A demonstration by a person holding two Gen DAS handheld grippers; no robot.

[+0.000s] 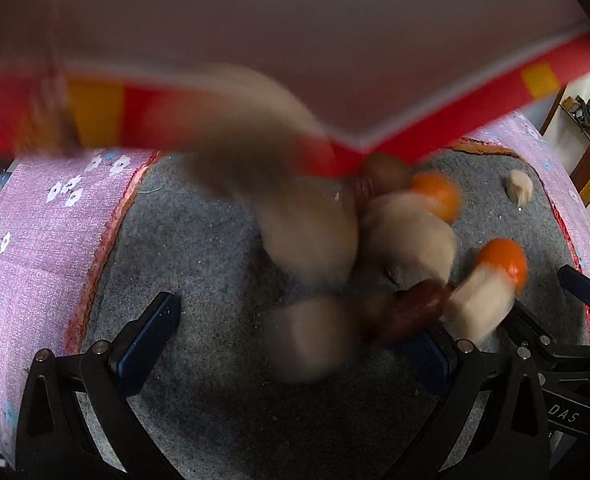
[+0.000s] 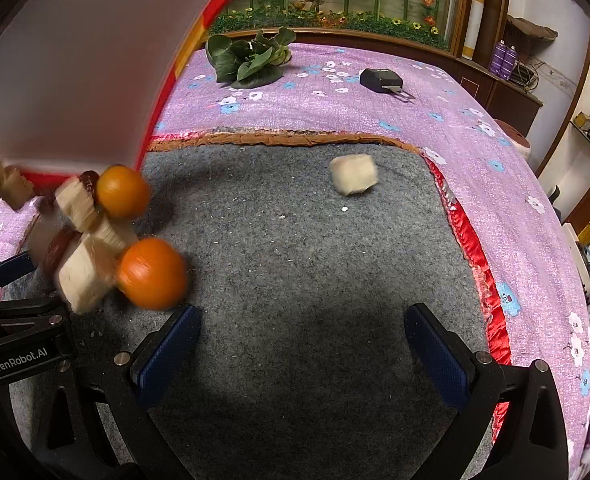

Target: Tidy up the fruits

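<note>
meanwhile fruit tumbles, blurred, from a tilted red-edged box (image 2: pixel 75 60) onto the grey mat (image 2: pixel 295 260): two oranges (image 2: pixel 153 274), pale chunks (image 2: pixel 353 173), dark pieces. left tool (image 1: pixel 295 344) and right tool (image 2: pixel 301 344) both hang spread, empty, likely waiting to sort.

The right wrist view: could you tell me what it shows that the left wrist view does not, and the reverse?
Only the right wrist view shows the leafy greens and a dark object on the purple cloth. Only the left shows the blurred fruit up close. Both share the grey mat, two oranges, a lone pale chunk and the tilted red-edged box.
</note>
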